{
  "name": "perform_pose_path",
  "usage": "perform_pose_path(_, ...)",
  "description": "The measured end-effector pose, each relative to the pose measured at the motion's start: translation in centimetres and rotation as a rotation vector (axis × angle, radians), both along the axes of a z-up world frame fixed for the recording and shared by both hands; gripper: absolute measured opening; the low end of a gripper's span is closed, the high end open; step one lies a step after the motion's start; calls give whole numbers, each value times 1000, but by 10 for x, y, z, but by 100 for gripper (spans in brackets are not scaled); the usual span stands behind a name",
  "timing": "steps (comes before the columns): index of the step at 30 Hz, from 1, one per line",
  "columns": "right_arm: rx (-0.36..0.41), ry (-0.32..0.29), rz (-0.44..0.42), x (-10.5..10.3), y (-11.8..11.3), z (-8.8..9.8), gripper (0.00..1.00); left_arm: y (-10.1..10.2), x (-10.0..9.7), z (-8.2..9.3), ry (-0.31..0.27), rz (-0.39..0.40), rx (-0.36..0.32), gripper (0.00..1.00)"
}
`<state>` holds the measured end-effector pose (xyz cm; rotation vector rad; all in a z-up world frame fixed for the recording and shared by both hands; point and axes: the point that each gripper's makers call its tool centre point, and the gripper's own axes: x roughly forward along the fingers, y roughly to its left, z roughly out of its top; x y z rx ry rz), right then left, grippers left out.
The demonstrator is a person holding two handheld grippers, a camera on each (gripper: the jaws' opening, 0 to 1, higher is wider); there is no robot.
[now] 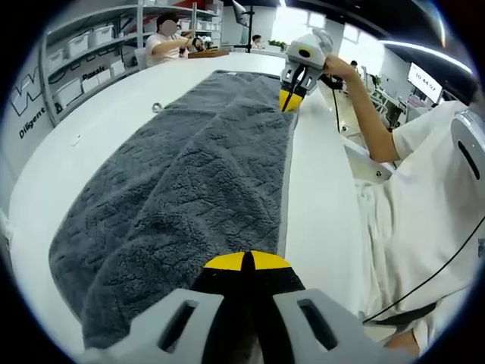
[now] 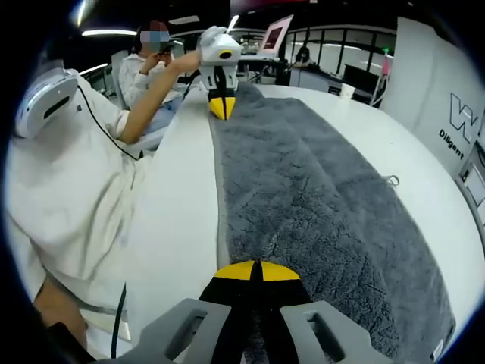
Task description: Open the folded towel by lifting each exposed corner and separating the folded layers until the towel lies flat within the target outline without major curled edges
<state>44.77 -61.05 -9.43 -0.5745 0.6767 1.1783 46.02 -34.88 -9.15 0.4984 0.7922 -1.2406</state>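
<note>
A: Logging the towel [image 1: 189,189] first. One grey towel is lying lengthwise on the white tabletop [image 1: 318,220], running from the bottom centre of the left gripper view up toward the upper middle. In the right gripper view the same towel [image 2: 318,197] is stretching from bottom centre to upper left.

B: And the grippers? I am counting two.

A: Two, one at each end of the same long edge. The left gripper [image 1: 246,262] is sitting at the bottom centre of its own view, yellow tips pressed together on the towel's near edge. The right gripper [image 2: 256,271] is doing the same at the bottom centre of its view. Each is also showing small in the other's view, at the far end: right gripper [image 1: 290,100], left gripper [image 2: 220,108].

B: Are the fingers actually pinching cloth?

A: Judging so: both pairs are closed with the tips resting on the pile, at the hem nearest the person [image 1: 424,182]. How much fabric is between them, I cannot tell.

B: Why hold it that way?

A: Probably to carry one whole long edge at once, so a layer is peeling over evenly rather than twisting. A ridge is running down the middle of the towel, so it is looking still folded lengthwise.

B: Target outline?

A: None discernible on the tabletop. One small hanging loop [image 1: 157,108] is showing at the far hem, left of centre
</note>
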Motion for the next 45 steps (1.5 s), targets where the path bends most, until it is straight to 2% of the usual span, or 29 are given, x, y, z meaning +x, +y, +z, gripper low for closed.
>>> perform_pose_path(16,-20,19,11,-14,-1,-1,0,0,-12,0,27,-23,-4,1)
perform_pose_path(27,-20,43,17,-21,-3,-1,0,-1,-17,-1,19,-48,4,1)
perform_pose_path(45,-29,73,17,-30,-2,-1,0,-1,-27,-1,40,-74,20,1)
